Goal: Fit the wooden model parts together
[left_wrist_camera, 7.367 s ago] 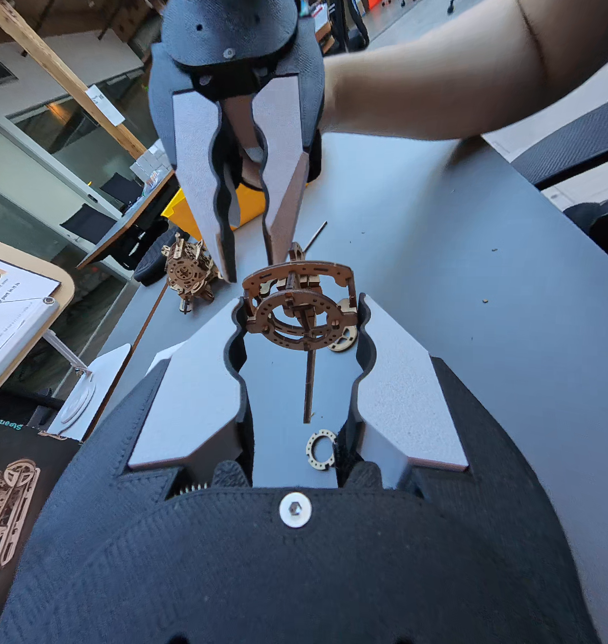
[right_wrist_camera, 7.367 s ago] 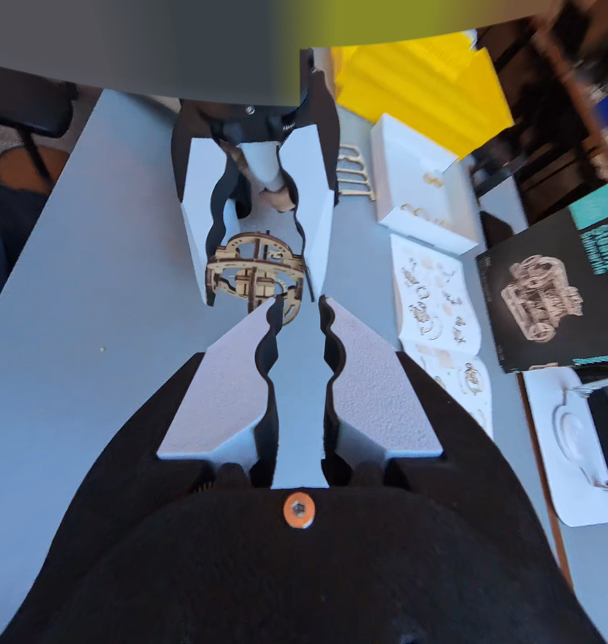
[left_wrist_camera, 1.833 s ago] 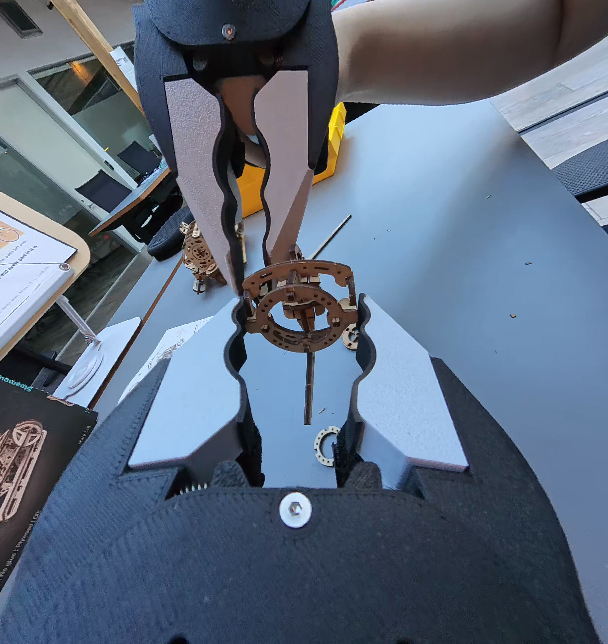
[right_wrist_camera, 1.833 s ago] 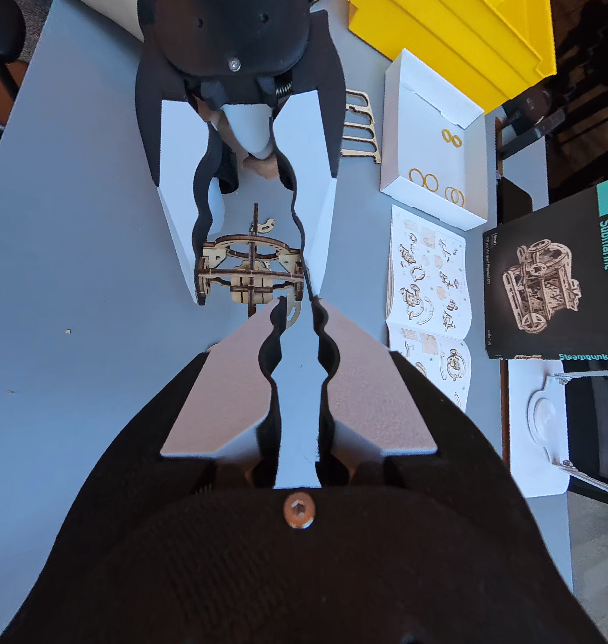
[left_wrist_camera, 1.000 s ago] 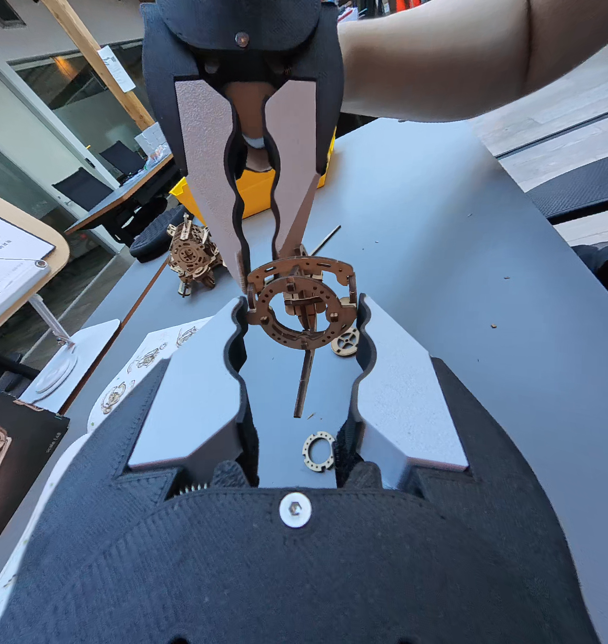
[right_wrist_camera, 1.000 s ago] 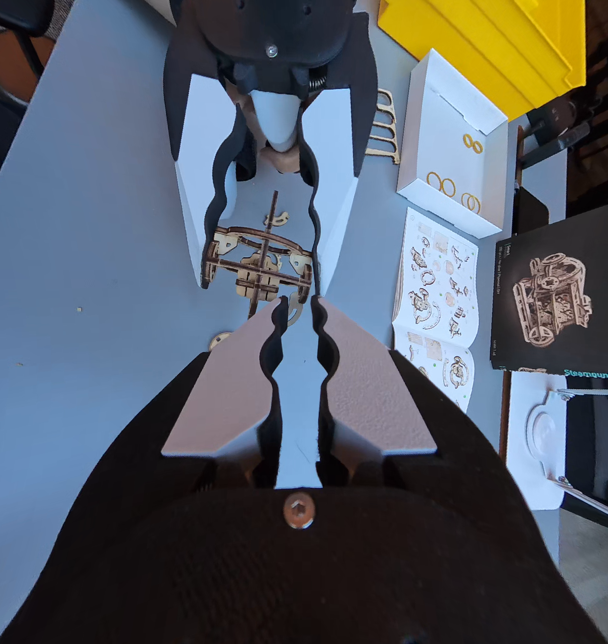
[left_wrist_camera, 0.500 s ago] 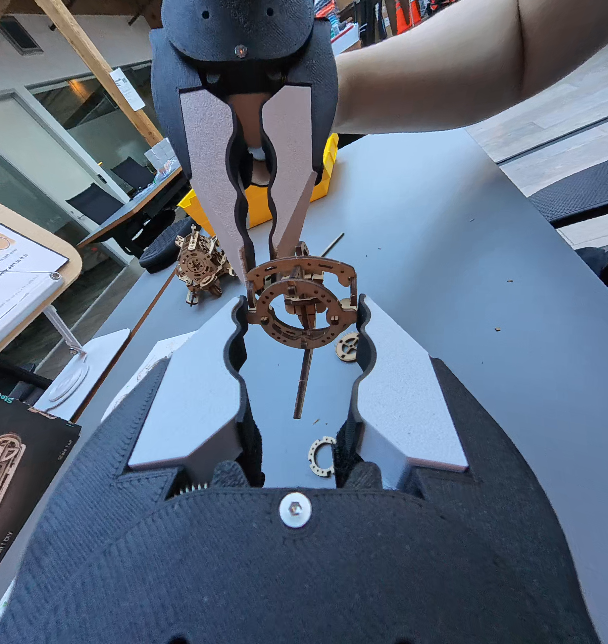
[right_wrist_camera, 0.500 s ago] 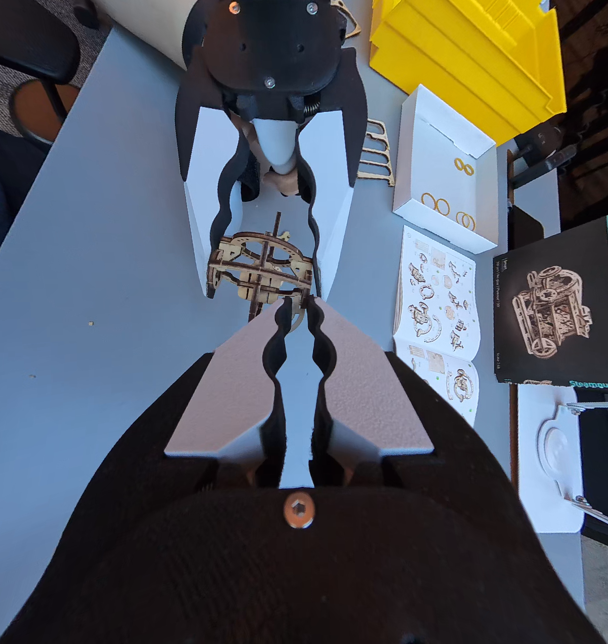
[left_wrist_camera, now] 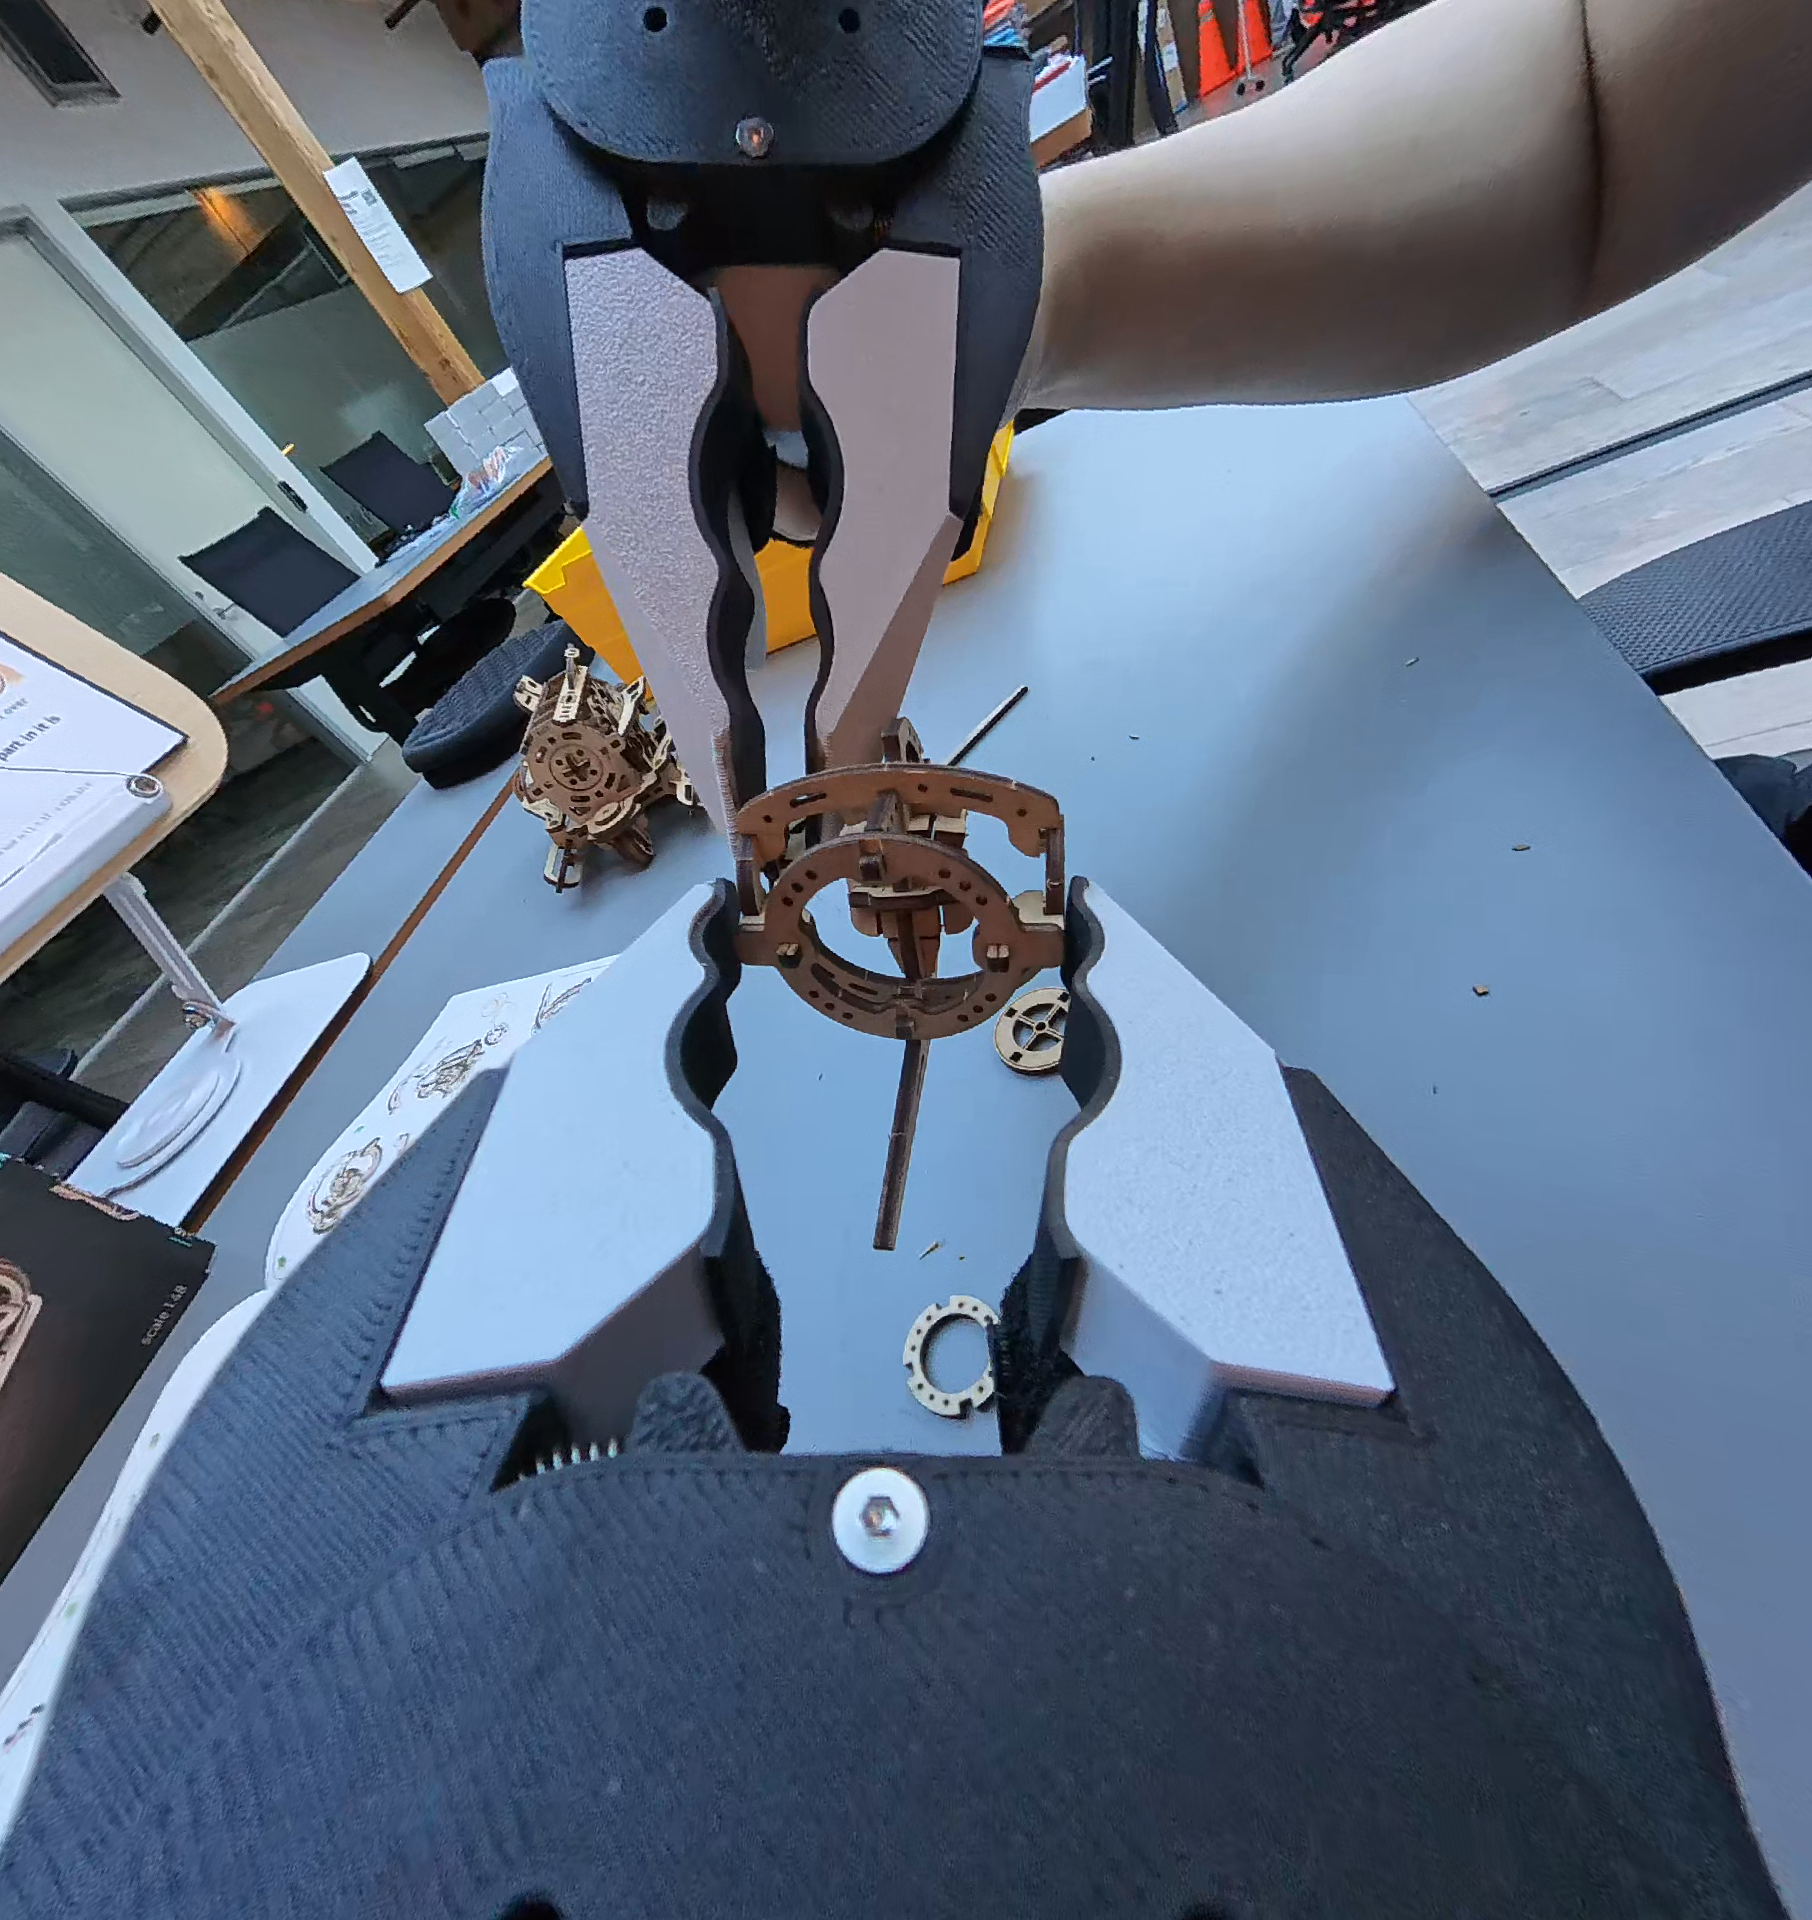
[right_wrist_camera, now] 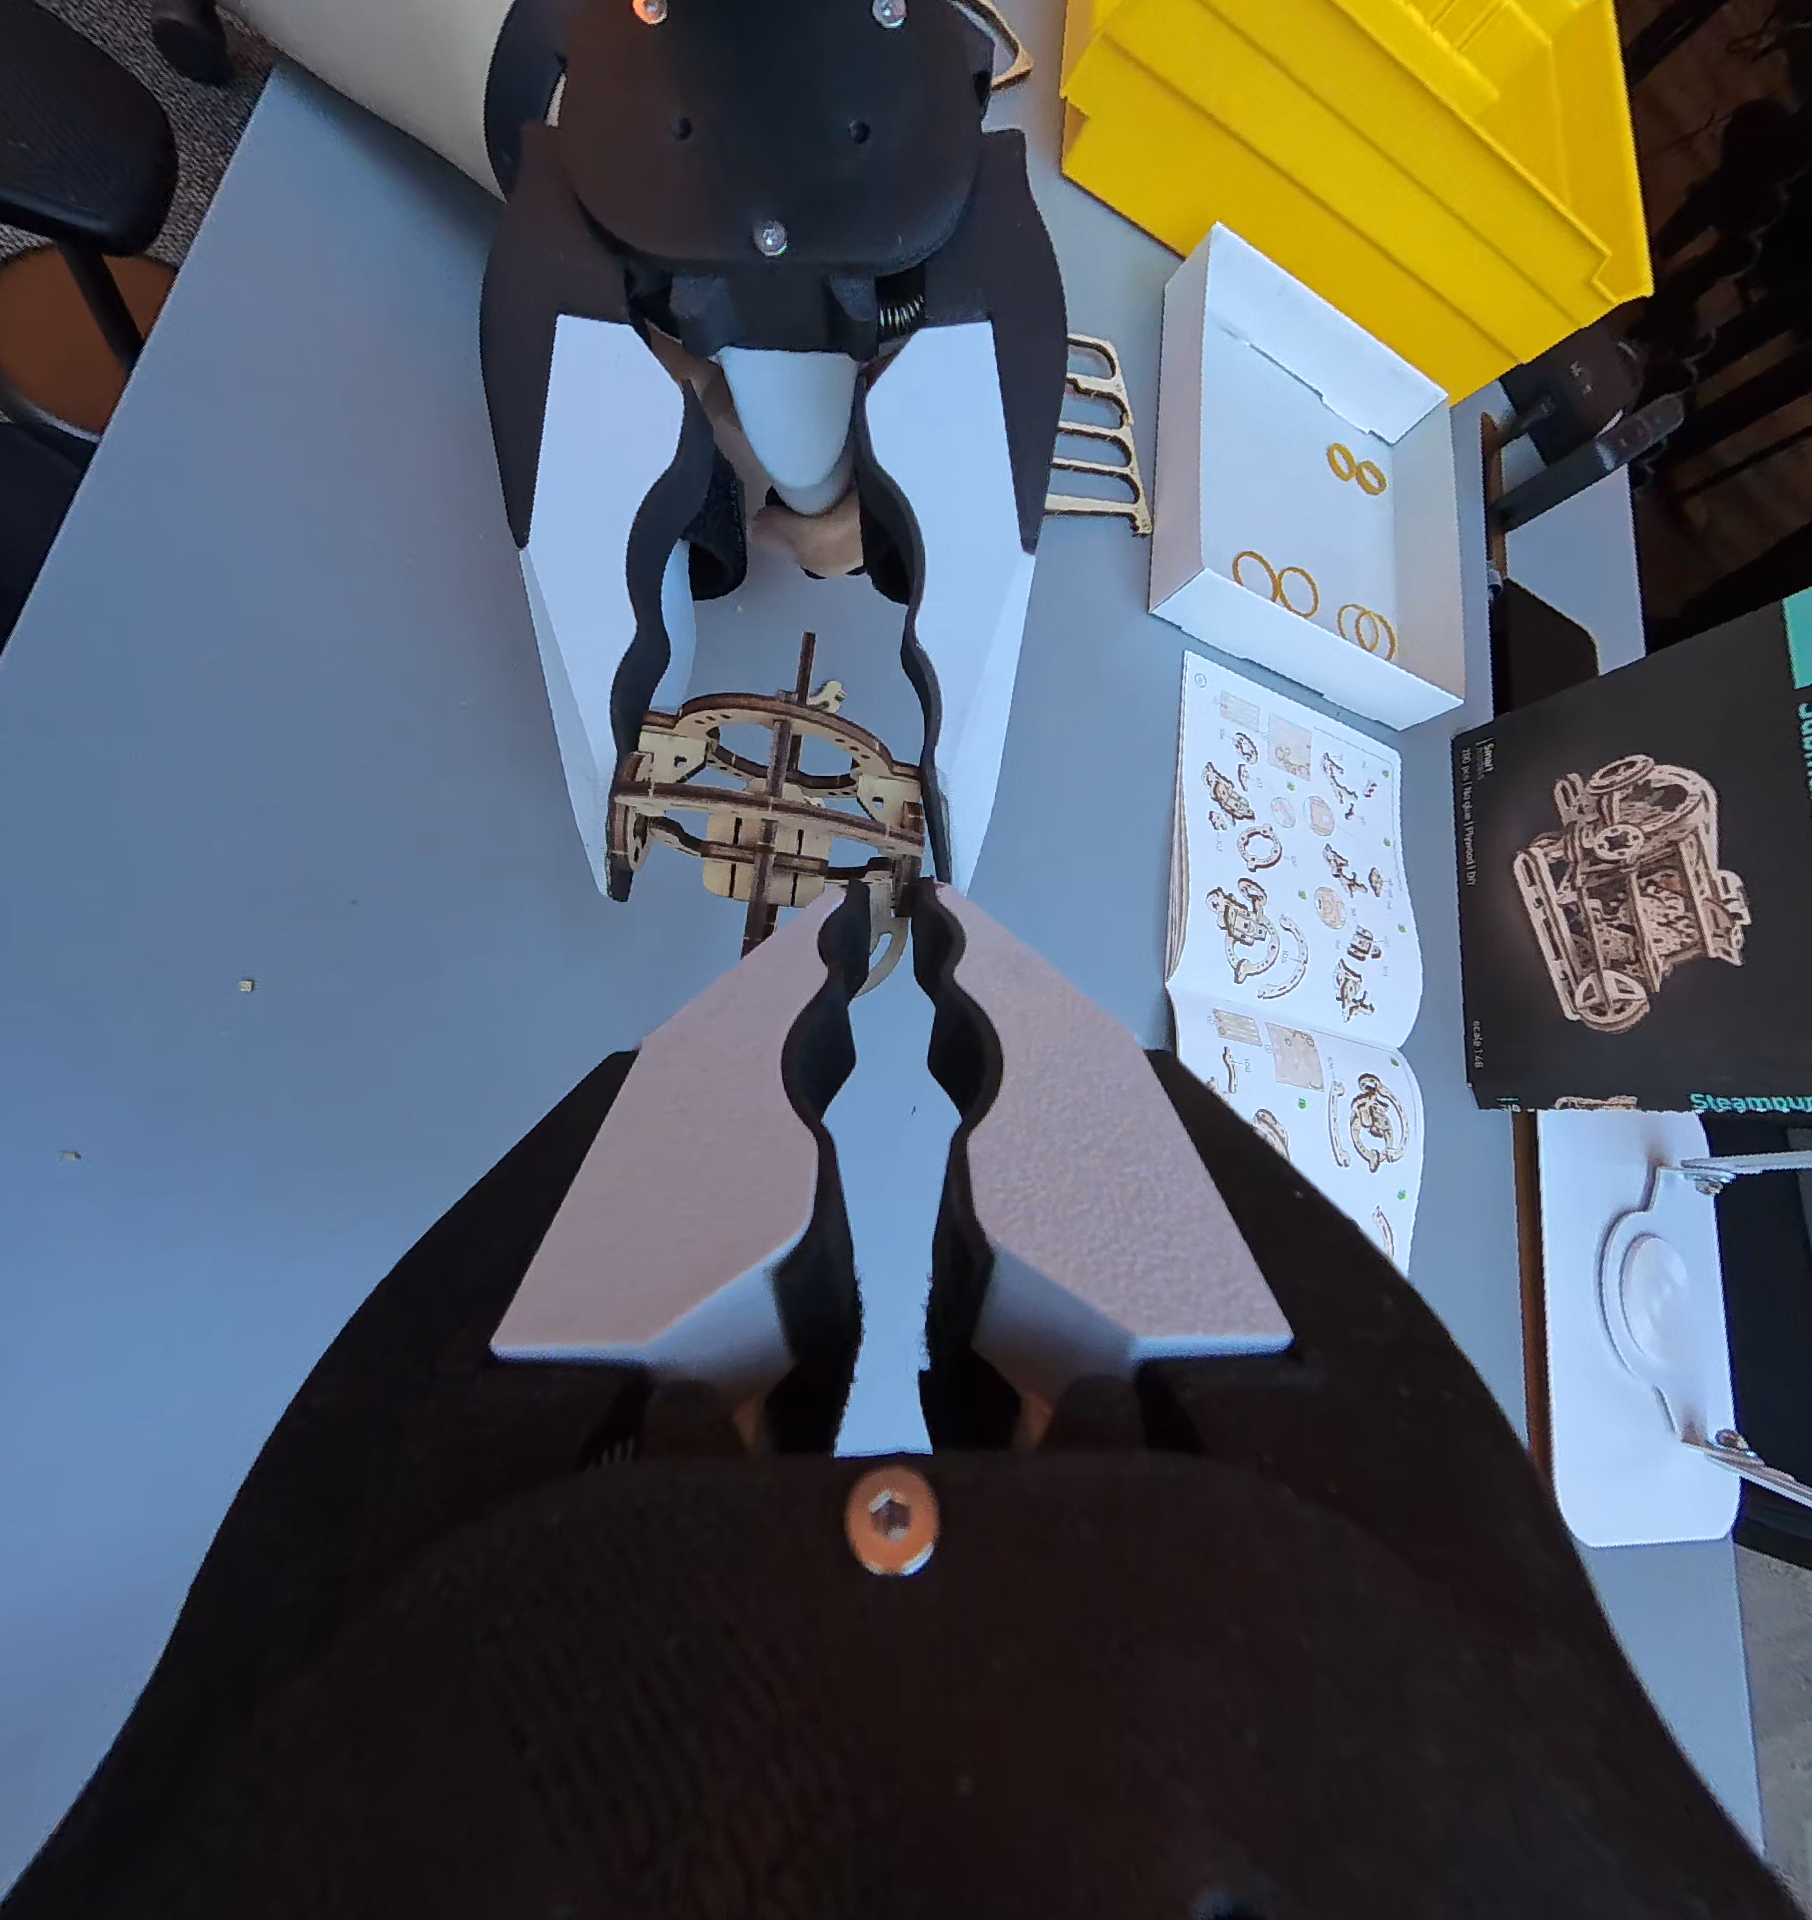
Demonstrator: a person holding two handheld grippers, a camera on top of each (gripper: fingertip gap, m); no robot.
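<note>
my left gripper (left_wrist_camera: 897, 914) has its jaws spread about as wide as the wooden ring assembly (left_wrist_camera: 897, 925) and clamped on it: each fingertip presses one side of the round frame. the assembly hangs above the grey table (left_wrist_camera: 1401, 935), clear of the surface, with its thin wooden axle (left_wrist_camera: 902, 1143) pointing back toward my camera between the two fingers.

my right gripper (right_wrist_camera: 881, 899) comes in from the opposite side, its jaws nearly together with only a narrow gap at the tips. the tips sit at the near edge of the assembly (right_wrist_camera: 767, 810) in the right wrist view, around a small curved wooden piece (right_wrist_camera: 881, 951) that shows in the gap. i cannot tell whether the pads actually pinch that piece or merely flank it.

on the table below the left gripper i see a flat notched ring (left_wrist_camera: 949, 1356) near its base and a small spoked wheel (left_wrist_camera: 1032, 1029) just beside its right finger. farther off, to the left, stands another assembled wooden model (left_wrist_camera: 585, 774), and a thin stick (left_wrist_camera: 985, 724) lies beyond the grippers.

in the right wrist view, to the right: an open instruction booklet (right_wrist_camera: 1297, 935), a white box (right_wrist_camera: 1286, 416) with yellow rings in it, a black kit box (right_wrist_camera: 1660, 883), yellow bins (right_wrist_camera: 1349, 156) at the far edge, and a cut-out wooden sheet (right_wrist_camera: 1094, 447) by the left gripper.
</note>
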